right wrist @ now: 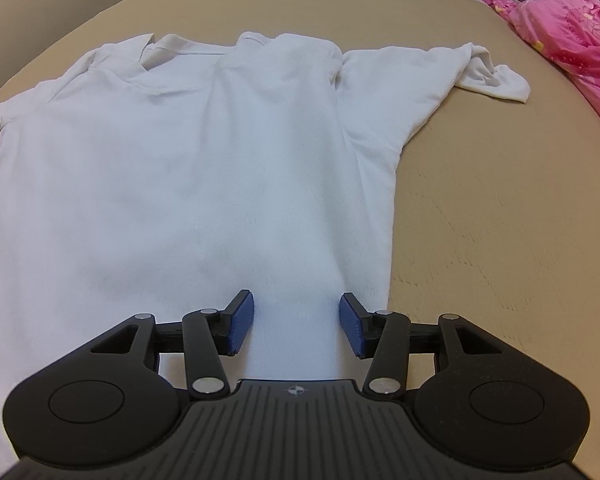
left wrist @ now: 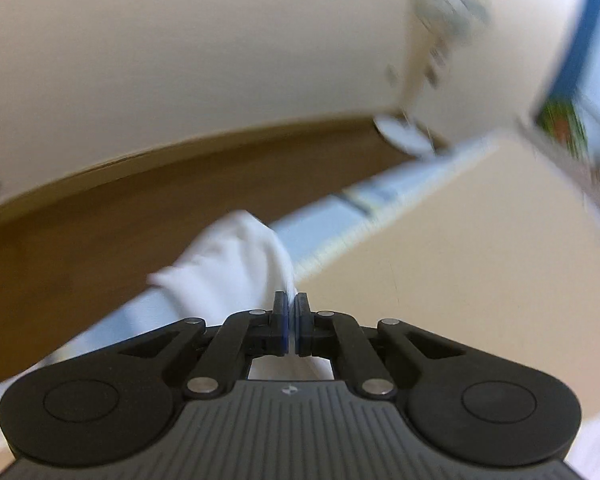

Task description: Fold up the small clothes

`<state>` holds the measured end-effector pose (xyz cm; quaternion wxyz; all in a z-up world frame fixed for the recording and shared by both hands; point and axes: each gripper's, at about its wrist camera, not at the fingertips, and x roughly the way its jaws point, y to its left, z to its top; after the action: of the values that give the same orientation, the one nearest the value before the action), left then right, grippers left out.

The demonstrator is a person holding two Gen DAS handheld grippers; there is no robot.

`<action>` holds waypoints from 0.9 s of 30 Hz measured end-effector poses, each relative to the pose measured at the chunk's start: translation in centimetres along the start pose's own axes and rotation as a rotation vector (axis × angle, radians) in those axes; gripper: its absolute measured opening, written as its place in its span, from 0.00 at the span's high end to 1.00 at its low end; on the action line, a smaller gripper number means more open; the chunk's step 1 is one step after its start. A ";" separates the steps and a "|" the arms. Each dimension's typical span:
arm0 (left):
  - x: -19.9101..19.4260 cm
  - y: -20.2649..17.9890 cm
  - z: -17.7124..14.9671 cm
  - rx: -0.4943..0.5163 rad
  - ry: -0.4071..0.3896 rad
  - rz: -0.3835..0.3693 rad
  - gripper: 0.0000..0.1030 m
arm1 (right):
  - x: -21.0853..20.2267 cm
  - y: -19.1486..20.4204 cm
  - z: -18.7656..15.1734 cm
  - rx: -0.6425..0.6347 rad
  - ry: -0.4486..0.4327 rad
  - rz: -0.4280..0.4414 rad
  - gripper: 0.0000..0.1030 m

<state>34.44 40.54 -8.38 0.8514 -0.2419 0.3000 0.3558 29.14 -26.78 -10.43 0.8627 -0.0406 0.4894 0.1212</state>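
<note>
Shirt [right wrist: 188, 168] lies spread flat on the bed [right wrist: 500, 200], my left gripper [left wrist: 291, 320] pinching a white edge [left wrist: 236, 264], right gripper [right wrist: 296, 326] spread over the hem, so I'd grip that hem cleanly before lifting both sides evenly.
</note>
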 end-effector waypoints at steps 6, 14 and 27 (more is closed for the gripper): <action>-8.0 9.4 -1.3 -0.479 0.013 0.027 0.97 | 0.1 0.6 0.3 -0.016 0.006 -0.020 0.50; -6.9 11.0 -1.7 -0.362 0.065 -0.037 0.74 | -0.1 0.7 0.1 -0.002 -0.003 -0.030 0.50; 2.4 1.5 1.3 0.039 -0.025 -0.040 0.45 | -0.1 1.0 -0.2 -0.014 -0.013 -0.041 0.49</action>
<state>35.09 43.38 -9.42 0.8667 -0.2267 0.2914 0.3355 28.64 -25.85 -10.37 0.8678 -0.0557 0.4819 0.1073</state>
